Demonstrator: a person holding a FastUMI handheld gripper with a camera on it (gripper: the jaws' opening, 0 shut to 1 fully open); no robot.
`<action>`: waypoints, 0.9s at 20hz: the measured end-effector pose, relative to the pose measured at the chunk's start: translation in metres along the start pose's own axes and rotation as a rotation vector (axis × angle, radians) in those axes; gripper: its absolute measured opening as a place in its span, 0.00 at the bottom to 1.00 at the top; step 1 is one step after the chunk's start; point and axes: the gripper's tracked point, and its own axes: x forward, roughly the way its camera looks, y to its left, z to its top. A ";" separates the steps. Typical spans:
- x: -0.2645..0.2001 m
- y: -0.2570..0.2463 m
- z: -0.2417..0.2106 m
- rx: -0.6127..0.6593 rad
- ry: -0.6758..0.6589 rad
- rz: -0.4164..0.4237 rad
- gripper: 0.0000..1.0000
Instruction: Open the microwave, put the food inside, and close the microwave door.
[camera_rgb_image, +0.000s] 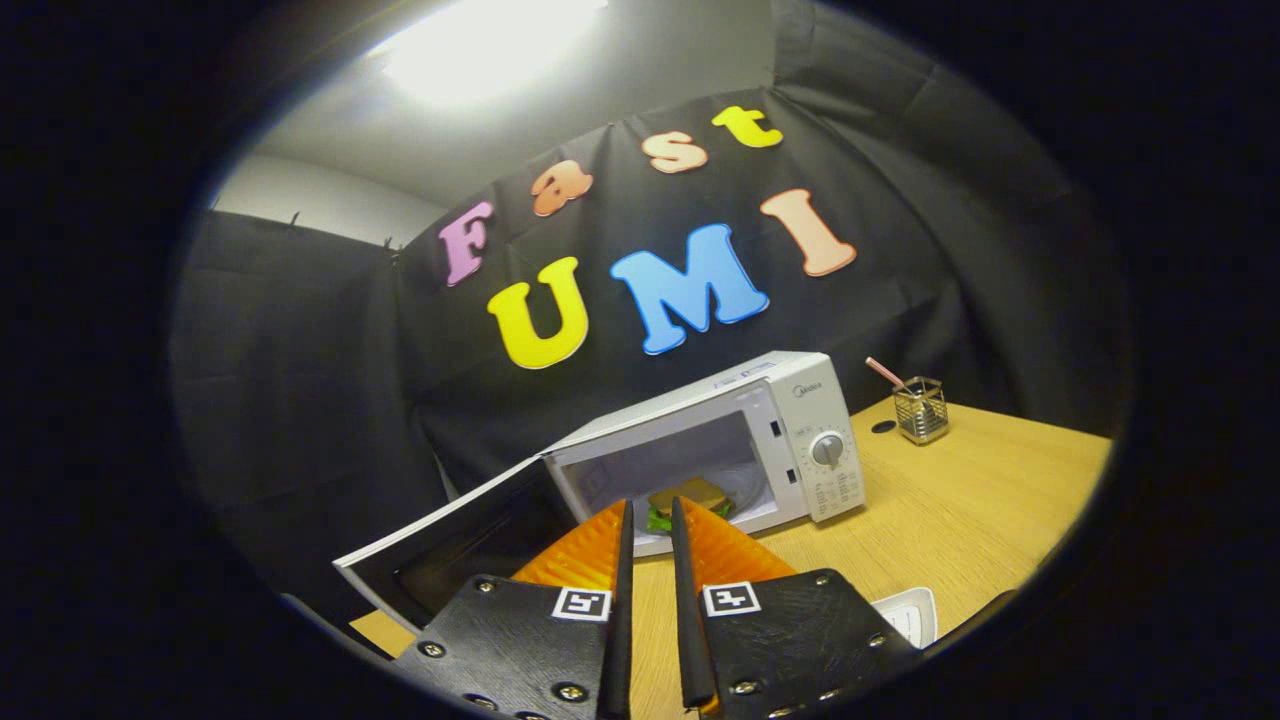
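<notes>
On the wooden table (960, 510), which runs beneath and beyond everything else, a white microwave (760, 400) stands at an angle against the black cloth wall of the booth. Its door (450, 545) is swung wide open to the left, the dark inner face of the door turned toward the camera and its free edge hanging out past the near corner of the table. Inside the lit cavity lies the food, a sandwich (690, 497) with brown bread on top and a bit of green leaf showing at its lower edge, resting on the cavity floor near the front opening. To the right of the cavity is the control panel with its round knob (828, 449). Nearer than all this, the gripper (650, 512) points straight at the open cavity; its two orange-backed fingers (585, 550) stand close together with only a narrow strip of table showing between them, and nothing is held. Their tips sit just in front of the sandwich without touching it. Far back on the table, well to the right of the microwave, stands a small wire-mesh cup (921, 409) with a pink stick leaning out of it.
</notes>
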 end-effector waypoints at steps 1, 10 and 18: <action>-0.011 0.016 0.002 -0.033 -0.003 0.029 0.19; -0.074 0.140 0.006 -0.244 -0.048 0.230 0.19; -0.080 0.221 -0.031 -0.257 -0.014 0.377 0.06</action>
